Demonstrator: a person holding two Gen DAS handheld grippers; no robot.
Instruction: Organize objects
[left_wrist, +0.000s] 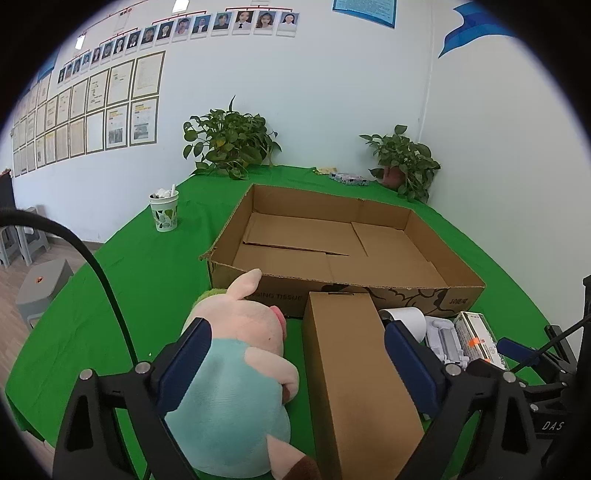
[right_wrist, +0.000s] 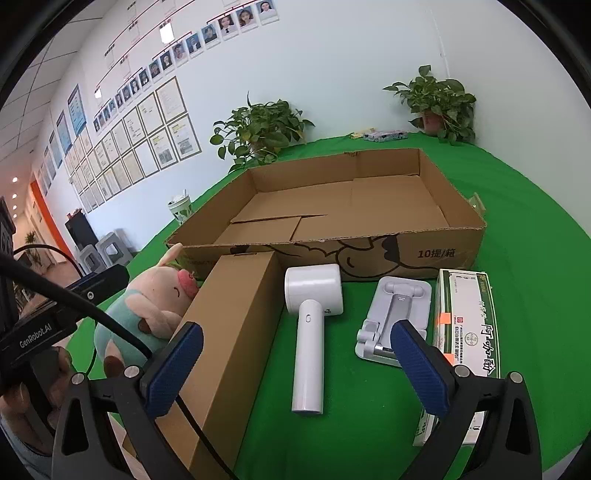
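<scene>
Left hand-held gripper (left_wrist: 297, 363) spread wide, nothing held. It hovers low over the near edge of the green surface (left_wrist: 122, 280), with the plush pig (left_wrist: 236, 369) and the long brown box (left_wrist: 354, 373) lying between and below its blue pads (left_wrist: 184, 365); whether a pad touches the pig, can't tell.

Right hand-held gripper (right_wrist: 295, 373) also wide open, empty, above the white handheld device (right_wrist: 310, 332). Its left pad is over the long brown box's near end, its right pad over the grey folding stand (right_wrist: 388, 314).

Row along the near side, left to right: plush pig on its side, long brown box touching it, white handheld device lying flat with its head toward the far side, grey stand, green-and-white carton (right_wrist: 465, 332) at far right.

Just behind the row: big open cardboard tray (right_wrist: 447, 251), only loose flaps on its floor. The long box's far end butts against the tray's near wall.

Further back: patterned paper cup (left_wrist: 164, 212) to the left of the tray, two potted plants (left_wrist: 229, 142) by the wall, a small flat packet (left_wrist: 349, 179) between them.
</scene>
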